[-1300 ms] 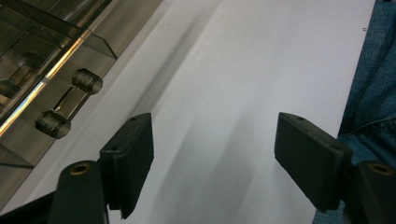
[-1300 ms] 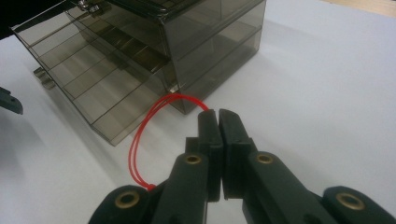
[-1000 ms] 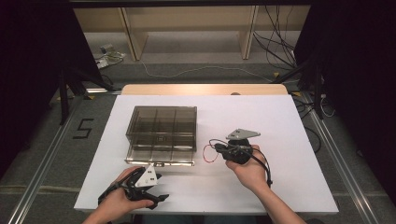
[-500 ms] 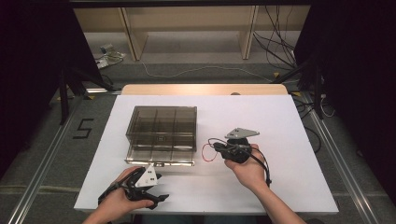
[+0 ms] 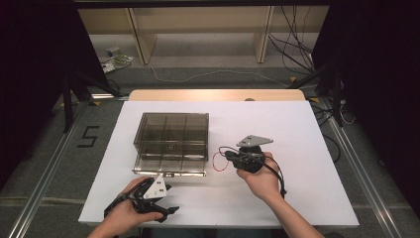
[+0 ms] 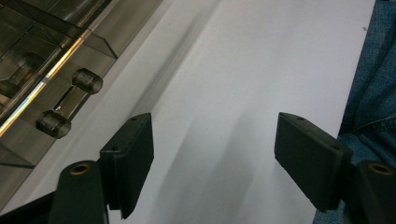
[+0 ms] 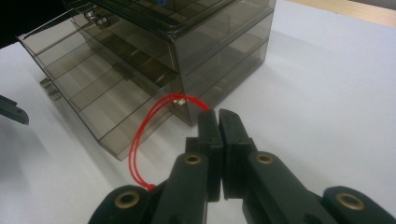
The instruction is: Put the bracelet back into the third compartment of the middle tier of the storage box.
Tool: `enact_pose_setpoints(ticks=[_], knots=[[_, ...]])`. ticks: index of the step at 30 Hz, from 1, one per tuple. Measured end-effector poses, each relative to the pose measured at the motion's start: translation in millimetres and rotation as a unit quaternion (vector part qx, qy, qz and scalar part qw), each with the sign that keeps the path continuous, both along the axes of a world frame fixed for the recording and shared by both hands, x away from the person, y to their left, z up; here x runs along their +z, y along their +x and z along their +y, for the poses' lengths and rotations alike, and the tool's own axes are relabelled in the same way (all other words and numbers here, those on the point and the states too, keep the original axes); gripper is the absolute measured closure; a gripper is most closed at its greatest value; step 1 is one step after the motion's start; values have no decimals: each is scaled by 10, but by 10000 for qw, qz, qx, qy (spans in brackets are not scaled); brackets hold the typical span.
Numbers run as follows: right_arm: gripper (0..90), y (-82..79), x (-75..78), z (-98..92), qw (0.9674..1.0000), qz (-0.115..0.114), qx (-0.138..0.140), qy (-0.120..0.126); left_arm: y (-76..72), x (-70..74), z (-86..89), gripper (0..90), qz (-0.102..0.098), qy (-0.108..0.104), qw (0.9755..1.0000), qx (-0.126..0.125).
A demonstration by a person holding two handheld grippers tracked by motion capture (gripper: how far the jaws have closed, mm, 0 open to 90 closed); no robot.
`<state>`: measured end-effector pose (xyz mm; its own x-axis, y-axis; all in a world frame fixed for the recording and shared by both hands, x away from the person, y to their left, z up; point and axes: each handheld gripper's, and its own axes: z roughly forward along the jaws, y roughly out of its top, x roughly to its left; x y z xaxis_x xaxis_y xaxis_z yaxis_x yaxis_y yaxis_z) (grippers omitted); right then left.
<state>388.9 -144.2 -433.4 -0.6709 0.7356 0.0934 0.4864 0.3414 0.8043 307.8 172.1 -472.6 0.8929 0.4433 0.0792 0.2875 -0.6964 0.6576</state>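
Note:
A smoked clear drawer box [image 5: 172, 130] stands left of the table's middle, with its bottom drawer [image 5: 171, 166] pulled out towards me. My right gripper [image 5: 225, 153] sits just right of that drawer, shut on a thin red loop of cord [image 5: 217, 162]. In the right gripper view the red loop [image 7: 142, 135] arcs from the closed jaws of the right gripper [image 7: 218, 114] to the box's corner [image 7: 184, 100]. My left gripper [image 5: 171, 199] lies low in front of the drawer, open and holding nothing. In the left gripper view the left gripper [image 6: 212, 135] spans bare table, and the drawer's handle [image 6: 65, 105] is to its upper left.
The white table top [image 5: 307, 139] has free room right of and in front of the box. A wooden strip [image 5: 218, 94] runs along the far edge. Blue cloth [image 6: 373, 70] shows beside the left gripper's right jaw. Cables lie on the floor [image 5: 208, 74] beyond the table.

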Motion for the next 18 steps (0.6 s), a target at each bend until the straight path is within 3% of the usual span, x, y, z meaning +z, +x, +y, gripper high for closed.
enact_pose_setpoints(ticks=[18], knots=[[890,9,30,52,10000,-67,39,10,0,0,2,285,1,2,10000,-1]])
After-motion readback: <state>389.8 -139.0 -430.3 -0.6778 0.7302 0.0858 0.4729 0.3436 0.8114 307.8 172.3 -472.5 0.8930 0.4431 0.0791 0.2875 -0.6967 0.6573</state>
